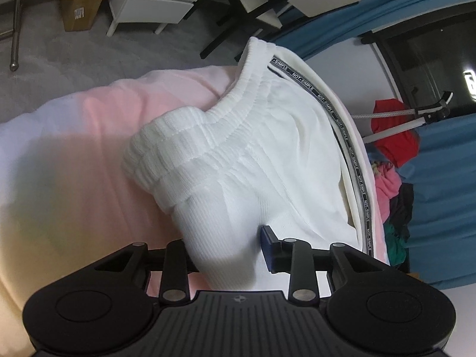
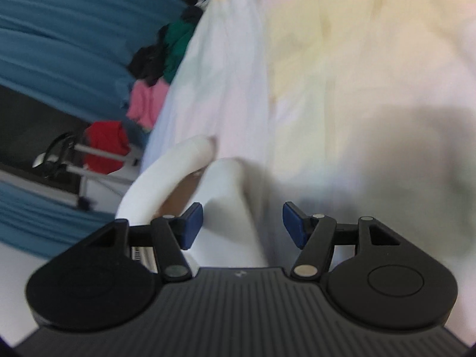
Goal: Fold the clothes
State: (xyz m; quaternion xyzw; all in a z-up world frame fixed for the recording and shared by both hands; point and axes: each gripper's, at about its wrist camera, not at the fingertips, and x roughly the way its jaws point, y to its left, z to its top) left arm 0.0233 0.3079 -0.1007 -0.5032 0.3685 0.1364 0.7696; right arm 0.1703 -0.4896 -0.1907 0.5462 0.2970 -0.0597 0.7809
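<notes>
White ribbed trousers (image 1: 238,154) with an elastic waistband and a black lettered side stripe (image 1: 342,131) lie on a pastel sheet (image 1: 74,154). My left gripper (image 1: 226,247) has its jaws apart with a thick bulge of the white fabric between them; only its right blue pad (image 1: 267,247) shows, the left one is hidden by cloth. In the right wrist view, a white fold of the trousers (image 2: 226,205) sits between the blue pads (image 2: 293,226) of my right gripper (image 2: 242,226), whose jaws are wide apart and do not pinch it.
A pile of red, pink, black and green clothes (image 1: 392,178) lies at the sheet's edge; it also shows in the right wrist view (image 2: 148,89). Blue curtains (image 2: 59,29), a tripod stand (image 1: 401,119), white furniture (image 1: 166,0) and a cardboard box (image 1: 80,0) stand around.
</notes>
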